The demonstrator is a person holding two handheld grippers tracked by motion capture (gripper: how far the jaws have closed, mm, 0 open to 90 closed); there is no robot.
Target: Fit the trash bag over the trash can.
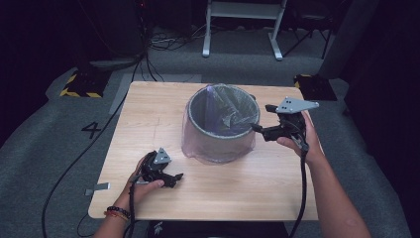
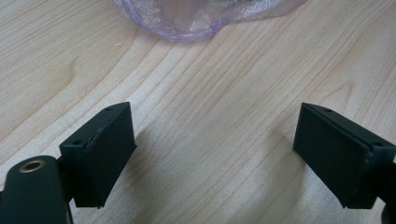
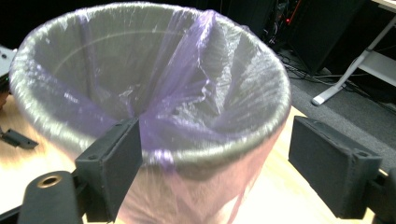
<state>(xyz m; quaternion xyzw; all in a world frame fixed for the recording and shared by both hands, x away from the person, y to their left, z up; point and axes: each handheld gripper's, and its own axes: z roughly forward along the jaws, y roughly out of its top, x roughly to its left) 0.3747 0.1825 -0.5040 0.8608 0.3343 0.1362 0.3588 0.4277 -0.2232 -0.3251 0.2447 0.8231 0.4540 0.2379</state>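
The bin (image 1: 223, 124) rim is right before the wide-open right gripper (image 1: 261, 118); the left gripper (image 1: 174, 179), also wide, is held farther off.

Bin (image 2: 205, 16) cut off by the left gripper view's top edge, its floor perhaps hidden under bag (image 3: 177, 93) folds.

The tabletop (image 1: 148, 119) is pale wood with clear grain and a smooth, matt finish. The bin (image 1: 223, 124) looks grey and matt, perhaps plastic, though the liner blurs it. Its liner (image 3: 187, 93) is thin, translucent purple plastic film, crinkled and slightly glossy. Each tool (image 2: 215, 158) has matt black jaws with a slightly rough face. The floor (image 1: 44, 148) is grey carpet.
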